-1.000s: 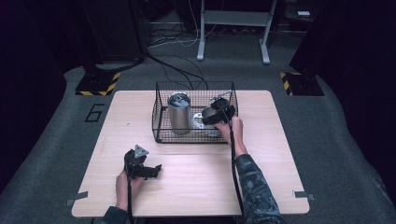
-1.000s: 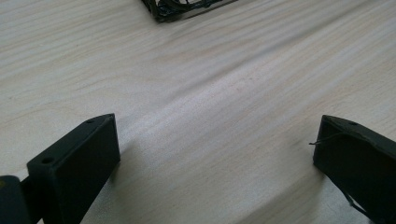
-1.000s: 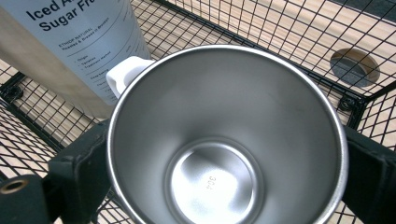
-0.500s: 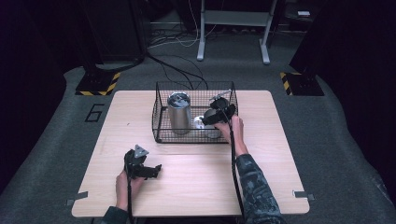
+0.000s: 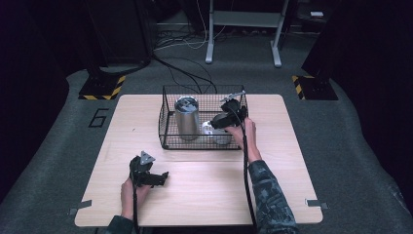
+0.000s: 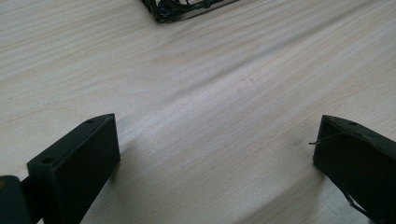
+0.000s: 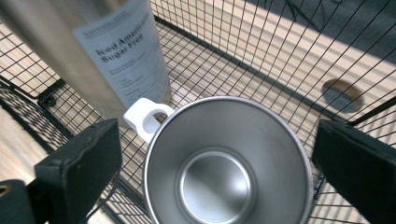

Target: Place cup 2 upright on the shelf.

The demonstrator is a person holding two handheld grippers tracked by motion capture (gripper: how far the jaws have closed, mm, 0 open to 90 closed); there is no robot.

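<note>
now round steel mug (image 7: 227, 161) inside wire basket (image 7: 261, 51)

Steel mug (image 7: 227, 161) — white handle, upright, empty, inside wire basket (image 7: 261, 51)

High view looks down on the whole table (image 5: 204, 195). Left gripper view skims its bare wood; right gripper view peers closely into the basket (image 5: 168, 105).

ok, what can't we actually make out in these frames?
- Tall steel tumbler: top cut off by the right gripper view's edge; the small print on its label is blurred.
- Steel mug: lower rim cut off by the bottom edge; outer wall hidden from above.
- Wire basket: just a corner inside the left gripper view's top edge.
- Right gripper: jaws too small in the high view.
</note>
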